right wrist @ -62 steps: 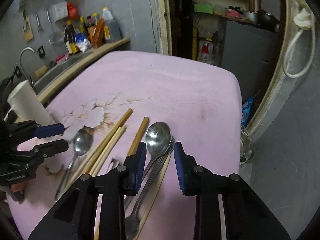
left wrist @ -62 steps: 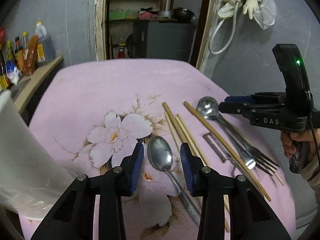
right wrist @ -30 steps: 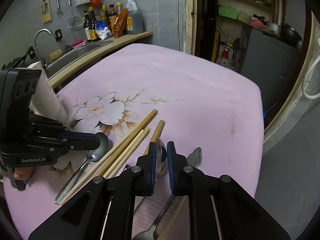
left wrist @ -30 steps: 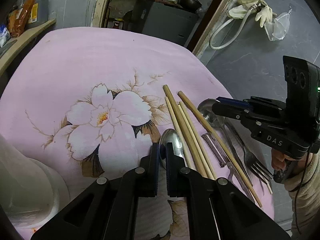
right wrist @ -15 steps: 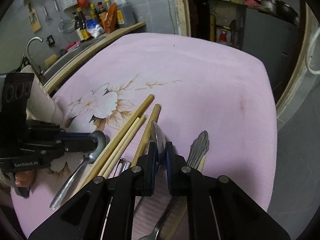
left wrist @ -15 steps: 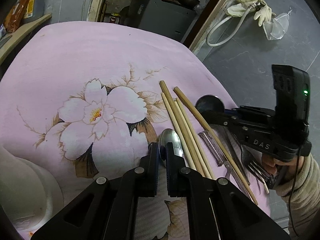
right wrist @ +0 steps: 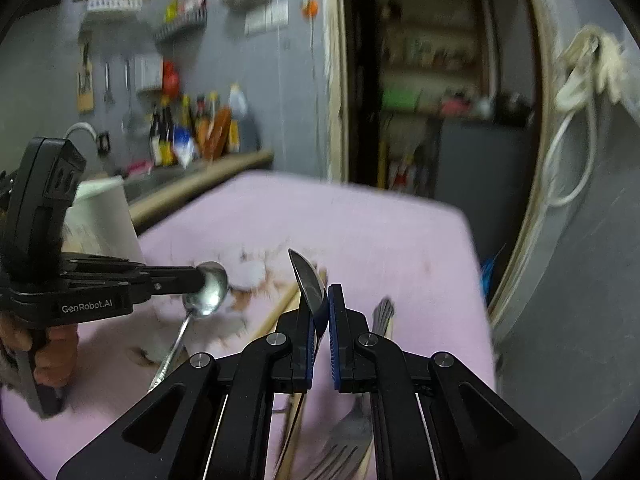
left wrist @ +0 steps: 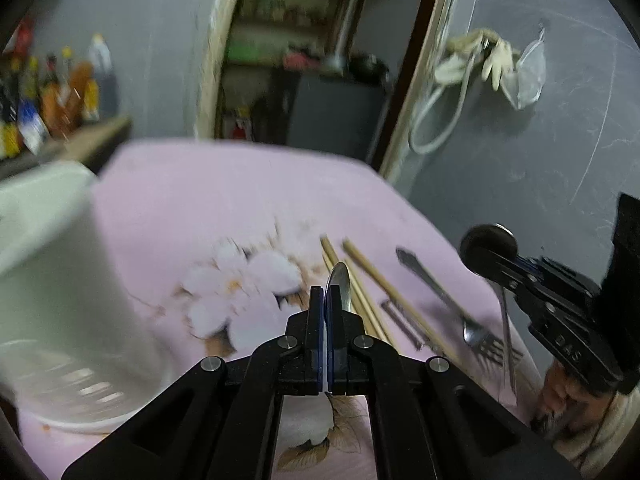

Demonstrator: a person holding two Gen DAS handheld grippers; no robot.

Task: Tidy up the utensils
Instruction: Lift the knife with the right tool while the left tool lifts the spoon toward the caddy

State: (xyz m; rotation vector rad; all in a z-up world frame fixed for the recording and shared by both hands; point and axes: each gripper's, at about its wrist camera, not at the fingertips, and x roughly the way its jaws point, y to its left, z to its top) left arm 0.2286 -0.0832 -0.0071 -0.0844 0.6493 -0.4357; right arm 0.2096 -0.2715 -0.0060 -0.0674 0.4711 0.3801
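Both hand-held units point forward and somewhat downward over the pink flowered cloth (left wrist: 224, 208); each is carried by a hand gripping its handle, the right hand (left wrist: 560, 404) partly seen below its unit, the left hand (right wrist: 48, 356) likewise. The left gripper (left wrist: 325, 300) has its jaws fully together on the bowl of a spoon (left wrist: 339, 284); the bowl stands edge-on above the fingertips, and in the right wrist view the handle hangs down and back from the fingers, clear of the cloth for most of its visible length. The right gripper (right wrist: 320, 308) has just been closing and is clamped on a second spoon (right wrist: 306, 280), bowl edge-on and tilted up ahead of the pads; in the left wrist view its handle hangs downward below the claw. On the cloth between and below the two claws lie the chopsticks (left wrist: 372, 280), long axes running away from the camera, with a fork (left wrist: 448, 300) just to their right, tines toward the camera, and a small metal peeler (left wrist: 404, 324) between them. A white container (left wrist: 60, 280) stands to the left of the left claw, near it. Both views are motion-blurred.
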